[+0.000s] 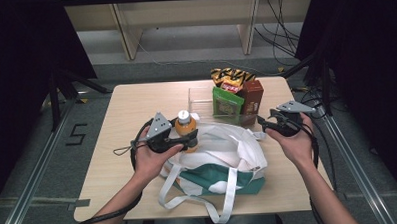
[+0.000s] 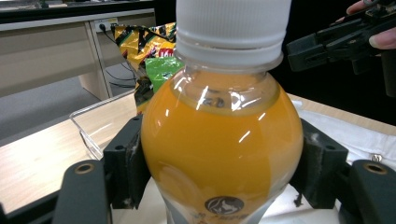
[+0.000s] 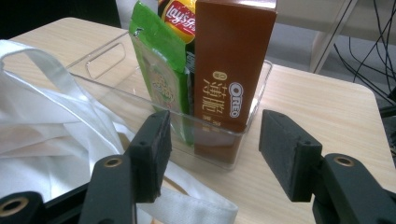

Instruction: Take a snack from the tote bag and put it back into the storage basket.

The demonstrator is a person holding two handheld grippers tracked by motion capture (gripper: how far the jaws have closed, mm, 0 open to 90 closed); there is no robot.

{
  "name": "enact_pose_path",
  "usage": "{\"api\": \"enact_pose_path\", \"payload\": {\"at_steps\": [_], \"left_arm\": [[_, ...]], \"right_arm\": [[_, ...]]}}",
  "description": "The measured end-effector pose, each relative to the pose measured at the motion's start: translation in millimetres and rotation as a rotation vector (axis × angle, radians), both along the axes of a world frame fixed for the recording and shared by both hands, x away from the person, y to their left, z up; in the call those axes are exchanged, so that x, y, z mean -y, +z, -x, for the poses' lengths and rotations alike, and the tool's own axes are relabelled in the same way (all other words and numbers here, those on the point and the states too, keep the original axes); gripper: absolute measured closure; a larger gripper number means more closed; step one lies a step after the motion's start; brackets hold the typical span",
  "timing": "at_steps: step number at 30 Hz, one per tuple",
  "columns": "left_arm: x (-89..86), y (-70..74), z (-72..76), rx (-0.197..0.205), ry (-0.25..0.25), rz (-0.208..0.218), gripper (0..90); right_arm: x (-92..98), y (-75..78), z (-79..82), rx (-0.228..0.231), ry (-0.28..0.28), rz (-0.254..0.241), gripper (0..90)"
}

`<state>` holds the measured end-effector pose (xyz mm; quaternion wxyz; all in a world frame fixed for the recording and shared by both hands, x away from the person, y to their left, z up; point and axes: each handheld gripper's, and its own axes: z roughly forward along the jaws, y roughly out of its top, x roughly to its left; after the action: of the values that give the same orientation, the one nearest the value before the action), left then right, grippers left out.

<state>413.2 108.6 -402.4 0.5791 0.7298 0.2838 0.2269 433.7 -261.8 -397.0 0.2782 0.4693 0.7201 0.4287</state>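
An orange juice bottle (image 1: pixel 185 126) with a white cap stands upright at the left edge of a white and green tote bag (image 1: pixel 223 163). My left gripper (image 1: pixel 190 140) is shut on it, both pads pressing the bottle's (image 2: pixel 219 149) belly. My right gripper (image 1: pixel 264 120) is open at the bag's right side, with nothing between its pads. In the right gripper view this gripper (image 3: pixel 212 158) faces a brown Oreo box (image 3: pixel 231 70) and a green snack packet (image 3: pixel 159 79) inside a clear plastic bin (image 3: pixel 105 58). The right gripper (image 2: pixel 327 44) also appears beyond the bottle.
The clear bin (image 1: pixel 200 99) sits at the table's back middle with the Oreo box (image 1: pixel 252 97), green packet (image 1: pixel 227 105) and a yellow chips bag (image 1: pixel 230 77) at its right end. White bag straps (image 1: pixel 229 191) trail toward the front edge. Bare tabletop (image 1: pixel 131 109) lies left.
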Motion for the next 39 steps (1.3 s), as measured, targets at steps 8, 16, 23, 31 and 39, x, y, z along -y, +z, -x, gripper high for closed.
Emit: {"api": "enact_pose_path", "payload": {"at_steps": [8,16,23,31,39], "left_arm": [[2.9,11.6,-6.3,0.013,0.003,0.012,30.4],[1.7,22.4,-13.0,0.03,0.016,0.024,30.4],[0.9,33.1,-17.7,0.049,0.026,0.037,30.4],[2.2,39.8,-24.3,0.057,0.031,0.041,30.4],[2.9,44.0,-30.3,0.061,0.038,0.041,30.4]], "right_arm": [[0.8,1.3,0.9,0.006,-0.005,-0.019,44.2],[0.0,0.3,2.4,0.014,-0.003,-0.017,44.3],[0.9,0.9,2.8,0.02,0.003,-0.009,44.3],[2.3,-0.2,2.3,0.004,0.01,-0.017,44.3],[1.5,-1.7,2.3,0.009,-0.007,-0.015,44.3]]}}
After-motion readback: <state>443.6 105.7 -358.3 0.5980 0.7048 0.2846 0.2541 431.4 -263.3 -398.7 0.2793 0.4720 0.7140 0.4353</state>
